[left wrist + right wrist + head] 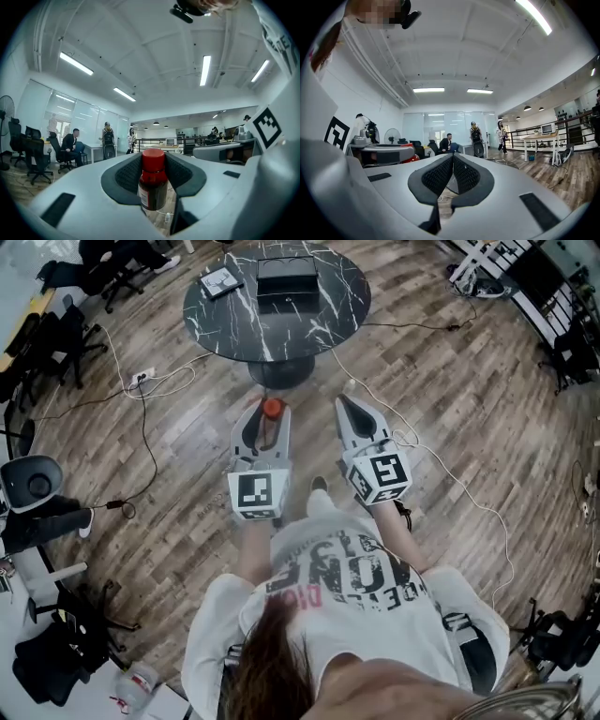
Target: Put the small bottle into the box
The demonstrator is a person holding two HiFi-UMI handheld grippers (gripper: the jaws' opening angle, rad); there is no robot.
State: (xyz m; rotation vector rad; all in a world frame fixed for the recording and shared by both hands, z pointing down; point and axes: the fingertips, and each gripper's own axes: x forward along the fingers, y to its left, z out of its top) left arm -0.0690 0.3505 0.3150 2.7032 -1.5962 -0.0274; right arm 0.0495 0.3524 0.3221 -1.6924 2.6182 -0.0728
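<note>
1. Left gripper (267, 426) clamps the bottle (152, 183) upright, cap up, over the floor on the near side of the table (225, 324).
2. Right gripper (452, 165): jaws pressed together, empty.
3. Box (287, 279) on the table's far part, well apart.
4. Risk: a jolt in transit could slip or tilt the bottle; it may clip the box rim.

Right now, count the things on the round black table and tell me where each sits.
2. A black box sits near the table's far side; a flat square card lies to its left. The far rim is cut off, so more may be hidden.
</note>
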